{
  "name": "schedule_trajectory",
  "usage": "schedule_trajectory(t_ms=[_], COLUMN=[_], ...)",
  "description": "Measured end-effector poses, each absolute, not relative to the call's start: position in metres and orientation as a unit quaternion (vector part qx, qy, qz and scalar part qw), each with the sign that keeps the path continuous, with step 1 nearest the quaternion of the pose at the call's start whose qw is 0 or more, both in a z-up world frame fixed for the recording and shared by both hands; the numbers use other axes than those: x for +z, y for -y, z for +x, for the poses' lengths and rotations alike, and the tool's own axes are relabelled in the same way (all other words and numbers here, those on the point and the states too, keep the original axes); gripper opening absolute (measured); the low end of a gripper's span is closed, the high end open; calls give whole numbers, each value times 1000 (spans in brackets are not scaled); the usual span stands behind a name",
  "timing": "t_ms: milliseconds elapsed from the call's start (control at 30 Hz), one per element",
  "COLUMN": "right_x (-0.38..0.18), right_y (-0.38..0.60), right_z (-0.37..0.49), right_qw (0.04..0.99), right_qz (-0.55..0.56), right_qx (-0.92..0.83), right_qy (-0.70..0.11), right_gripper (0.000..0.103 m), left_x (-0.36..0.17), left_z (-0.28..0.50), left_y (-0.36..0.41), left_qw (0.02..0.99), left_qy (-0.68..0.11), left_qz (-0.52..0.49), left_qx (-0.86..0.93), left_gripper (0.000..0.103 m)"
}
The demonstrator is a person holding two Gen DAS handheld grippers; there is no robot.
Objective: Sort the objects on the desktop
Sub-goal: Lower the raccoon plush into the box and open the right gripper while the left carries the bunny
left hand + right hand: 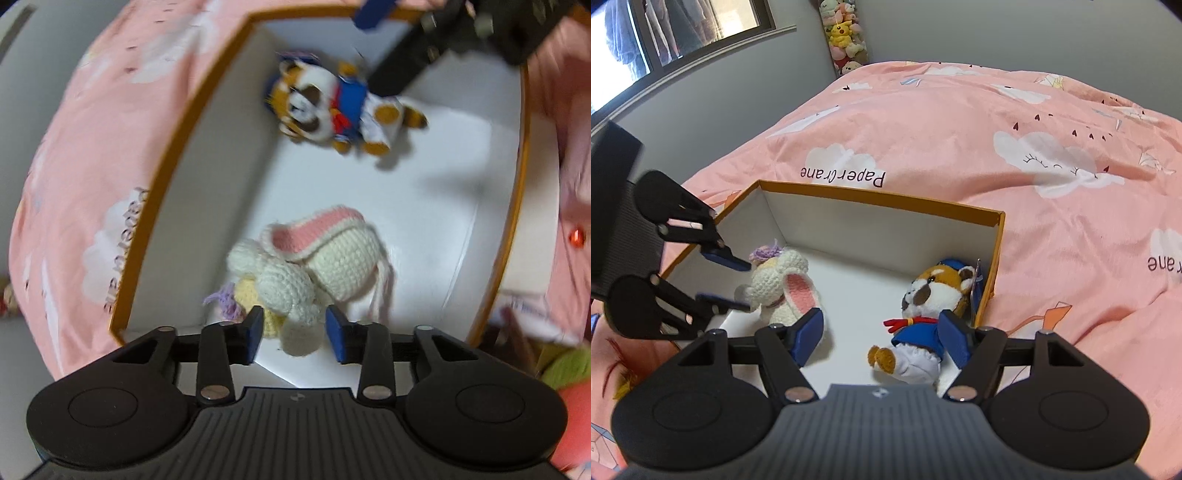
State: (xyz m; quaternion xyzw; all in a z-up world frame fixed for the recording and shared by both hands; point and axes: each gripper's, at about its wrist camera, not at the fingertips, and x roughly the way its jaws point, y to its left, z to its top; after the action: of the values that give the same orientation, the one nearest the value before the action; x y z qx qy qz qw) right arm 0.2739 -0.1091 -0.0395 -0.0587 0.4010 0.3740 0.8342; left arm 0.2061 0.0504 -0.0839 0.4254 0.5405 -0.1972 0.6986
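Crochet bunny (783, 286) & fox plush (931, 306) in box (879, 201), L gripper (295, 332) apart, R gripper (881, 334) apart.

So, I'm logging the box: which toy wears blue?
The raccoon plush, in a blue cap and jacket; the crocheted bunny is cream and pink.

My left gripper (295, 334) over white box (221, 177) on pink blanket (92, 147). Jaws apart, knit bunny (314, 266) lying between tips, pads not squeezing. Fox toy (332, 107) at far end. My right gripper (406, 55) above fox, blurry.
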Motion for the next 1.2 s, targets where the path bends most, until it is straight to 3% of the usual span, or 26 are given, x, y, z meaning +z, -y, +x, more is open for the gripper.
schedule_trajectory(t_ms=[167, 300, 400, 500, 700, 867, 1000, 1200], right_x=[-41, -41, -40, -42, -43, -43, -43, -43], right_y=[115, 117, 117, 117, 118, 117, 116, 113], right_z=[278, 278, 276, 275, 274, 273, 273, 272], right_qw=[835, 836, 837, 836, 834, 836, 835, 836], right_qz=[-42, -32, -36, -39, -40, -45, -53, -60], right_qx=[368, 370, 371, 373, 376, 373, 372, 372], right_qy=[-406, -405, -401, -400, -401, -400, -401, -400], right_gripper=[73, 73, 74, 74, 74, 71, 69, 68], left_x=[-102, -116, -123, -121, -86, -80, -102, -115], left_z=[220, 225, 235, 249, 276, 284, 284, 274], left_y=[-46, -38, -38, -43, -78, -111, -151, -165], left_qw=[671, 664, 678, 701, 760, 768, 719, 717], left_qy=[-548, -533, -532, -541, -602, -631, -640, -613], left_qz=[449, 480, 471, 437, 207, -6, -255, -327], left_qx=[-217, -213, -191, -154, -129, -113, -91, -55], left_gripper=[71, 78, 75, 62, 44, 43, 44, 53])
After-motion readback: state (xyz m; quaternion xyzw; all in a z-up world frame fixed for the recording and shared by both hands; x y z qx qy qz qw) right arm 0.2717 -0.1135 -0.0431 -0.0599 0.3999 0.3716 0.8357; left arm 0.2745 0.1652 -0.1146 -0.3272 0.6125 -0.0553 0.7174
